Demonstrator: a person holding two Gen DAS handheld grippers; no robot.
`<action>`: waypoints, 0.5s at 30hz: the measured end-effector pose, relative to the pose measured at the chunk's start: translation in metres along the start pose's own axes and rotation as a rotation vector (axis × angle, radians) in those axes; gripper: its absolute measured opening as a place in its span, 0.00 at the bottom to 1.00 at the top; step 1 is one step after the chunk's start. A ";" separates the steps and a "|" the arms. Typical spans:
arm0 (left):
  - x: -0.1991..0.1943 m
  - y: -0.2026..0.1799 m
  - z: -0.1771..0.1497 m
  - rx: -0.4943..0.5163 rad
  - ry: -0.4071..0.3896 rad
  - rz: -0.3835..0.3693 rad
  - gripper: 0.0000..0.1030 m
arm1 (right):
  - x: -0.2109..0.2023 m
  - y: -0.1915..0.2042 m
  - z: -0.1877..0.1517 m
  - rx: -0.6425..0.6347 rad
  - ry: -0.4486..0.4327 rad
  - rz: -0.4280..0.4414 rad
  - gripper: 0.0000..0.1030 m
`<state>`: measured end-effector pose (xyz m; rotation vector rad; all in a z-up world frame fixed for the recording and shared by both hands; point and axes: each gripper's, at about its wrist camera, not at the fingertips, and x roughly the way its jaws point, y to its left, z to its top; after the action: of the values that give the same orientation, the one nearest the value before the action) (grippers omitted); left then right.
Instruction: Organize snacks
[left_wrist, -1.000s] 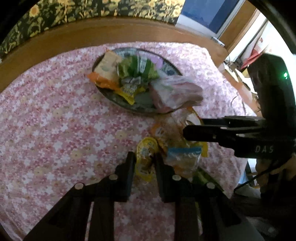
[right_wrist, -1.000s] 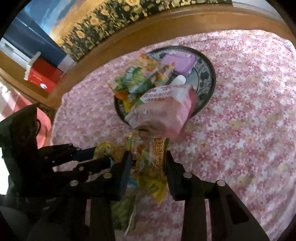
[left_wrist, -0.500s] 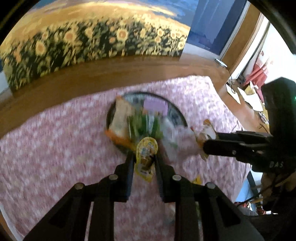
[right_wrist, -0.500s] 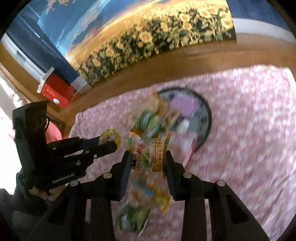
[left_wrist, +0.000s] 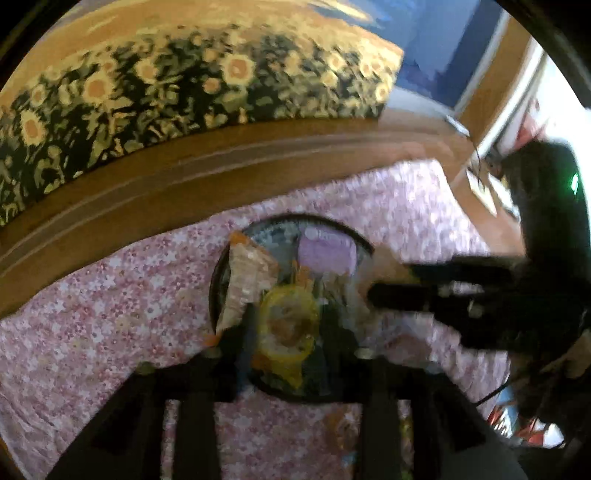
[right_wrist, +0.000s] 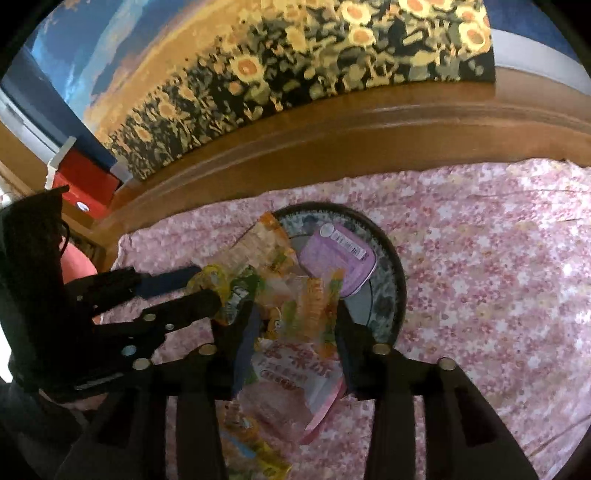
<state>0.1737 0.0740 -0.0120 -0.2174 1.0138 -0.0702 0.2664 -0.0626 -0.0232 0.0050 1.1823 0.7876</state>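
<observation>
**Careful, two snacks over one plate**

Now the left gripper (left_wrist: 288, 328) pinches a yellow snack pack (left_wrist: 289, 326) just above the plate (right_wrist: 391, 266). Right beside it, the right gripper (right_wrist: 295, 317) pinches an orange snack bag (right_wrist: 310, 306). They could bump, and a snack might slide off the full plate.

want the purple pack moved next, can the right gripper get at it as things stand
Probably not yet. The right gripper is shut on an orange snack bag. The purple pack lies uncovered on the plate just ahead.
</observation>
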 end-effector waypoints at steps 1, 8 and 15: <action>-0.002 0.001 0.001 -0.013 -0.013 -0.002 0.72 | 0.000 0.002 -0.001 -0.011 -0.008 -0.013 0.63; -0.014 0.000 0.000 -0.007 -0.026 0.022 0.77 | -0.013 0.010 -0.007 -0.030 -0.057 -0.026 0.66; -0.036 -0.009 -0.033 -0.014 -0.029 0.049 0.77 | -0.047 0.034 -0.040 -0.049 -0.105 -0.058 0.66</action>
<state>0.1269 0.0660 0.0029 -0.2063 0.9903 -0.0156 0.2076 -0.0788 0.0124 -0.0282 1.0590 0.7563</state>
